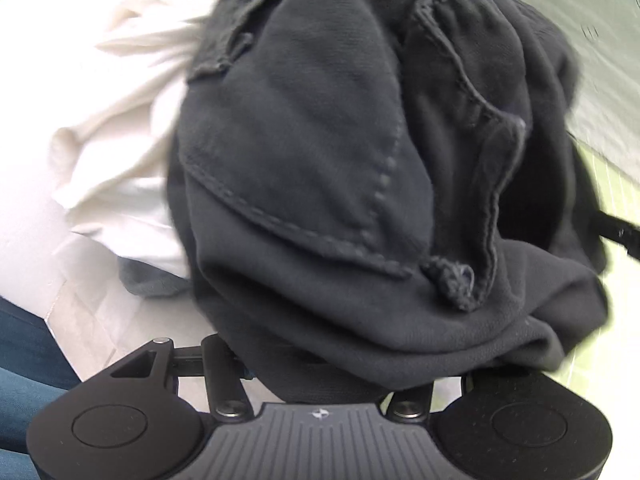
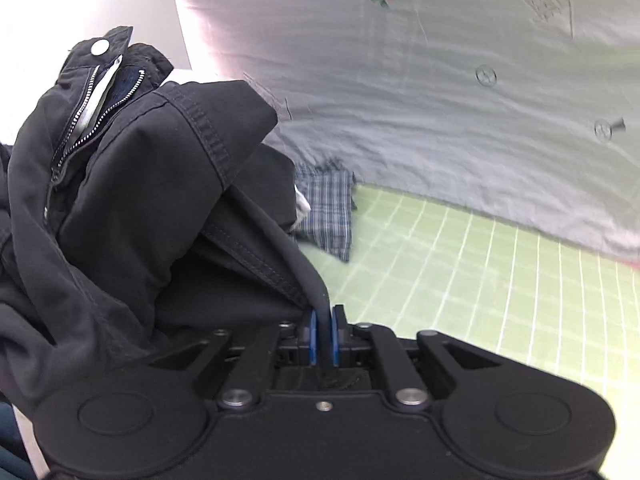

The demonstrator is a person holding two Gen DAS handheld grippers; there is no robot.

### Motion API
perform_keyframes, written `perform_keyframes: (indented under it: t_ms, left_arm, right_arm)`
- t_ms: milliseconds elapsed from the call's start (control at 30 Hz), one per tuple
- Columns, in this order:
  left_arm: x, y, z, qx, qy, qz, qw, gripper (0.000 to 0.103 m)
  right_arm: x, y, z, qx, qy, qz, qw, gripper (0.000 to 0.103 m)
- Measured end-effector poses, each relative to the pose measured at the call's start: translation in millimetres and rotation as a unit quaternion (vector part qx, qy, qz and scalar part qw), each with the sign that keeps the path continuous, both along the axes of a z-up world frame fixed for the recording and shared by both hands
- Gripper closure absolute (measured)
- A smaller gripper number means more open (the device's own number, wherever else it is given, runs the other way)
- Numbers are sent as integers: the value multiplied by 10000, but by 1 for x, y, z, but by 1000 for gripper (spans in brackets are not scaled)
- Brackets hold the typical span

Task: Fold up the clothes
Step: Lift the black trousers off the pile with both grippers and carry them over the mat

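- Right gripper (image 2: 323,320): blue pads clamped on a seam edge of the dark charcoal cotton trousers (image 2: 132,184), open zip fly uppermost.
- Left gripper (image 1: 320,376): trousers draped over it; grip can't be told.
- Trousers bunched, lifted off the green gridded mat (image 2: 500,280), near the plaid cloth (image 2: 332,216).
- Likely mid-handling; next: spread flat on mat.

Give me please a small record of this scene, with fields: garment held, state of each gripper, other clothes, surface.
garment held: dark trousers, zipper open, bunched
right gripper: shut on a fold of the dark trousers
left gripper: fingertips hidden under the trousers; state cannot be told
other clothes: white garment; plaid cloth; light grey sheet with carrot print
surface: green gridded mat
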State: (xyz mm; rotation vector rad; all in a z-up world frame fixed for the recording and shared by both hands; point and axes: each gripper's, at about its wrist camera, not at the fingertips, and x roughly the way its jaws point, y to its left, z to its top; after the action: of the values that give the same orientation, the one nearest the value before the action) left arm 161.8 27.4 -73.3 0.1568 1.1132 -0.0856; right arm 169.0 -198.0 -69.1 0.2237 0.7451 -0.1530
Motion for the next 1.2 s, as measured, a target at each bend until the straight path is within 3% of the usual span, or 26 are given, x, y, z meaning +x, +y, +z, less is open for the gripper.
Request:
perform_keyframes:
  t_ms: [67, 133, 233, 367, 500, 767, 933, 1167, 1200]
  left_arm:
    - [-6, -10, -10, -64, 159, -114, 9998, 50]
    - [-11, -17, -16, -104, 277, -188, 9994, 50]
    - [-16, -22, -22, -137, 395, -242, 9988, 50]
    - [-11, -2, -35, -656, 901, 194, 9936, 49]
    - [-11, 13, -45, -731, 1114, 468, 9900, 49]
    - [-17, 20, -53, -795, 1245, 503, 9877, 47]
    - [-20, 23, -50, -789, 1257, 524, 9875, 44]
    - [-29, 25, -45, -726, 1274, 514, 9879, 44]
    - [-30, 25, -44, -717, 1277, 513, 9879, 44]
  right_arm:
    - [-9, -9, 0, 288, -47, -244, 9993, 84]
    - [-19, -18, 2, 581, -130, -482, 9971, 63]
    - [-24, -24, 5, 1012, -257, -595, 9928, 58]
    - [-17, -13, 9, 1274, -391, -392, 9903, 52]
    - [11, -5, 4, 1712, -371, -115, 9845, 47]
    - [44, 2, -16, 2285, -77, -182, 9734, 23]
    - [61, 4, -32, 2629, 114, -324, 9642, 2]
    - [59, -4, -54, 3549, 114, -527, 9333, 3]
    - [59, -5, -56, 3723, 76, -508, 9267, 17]
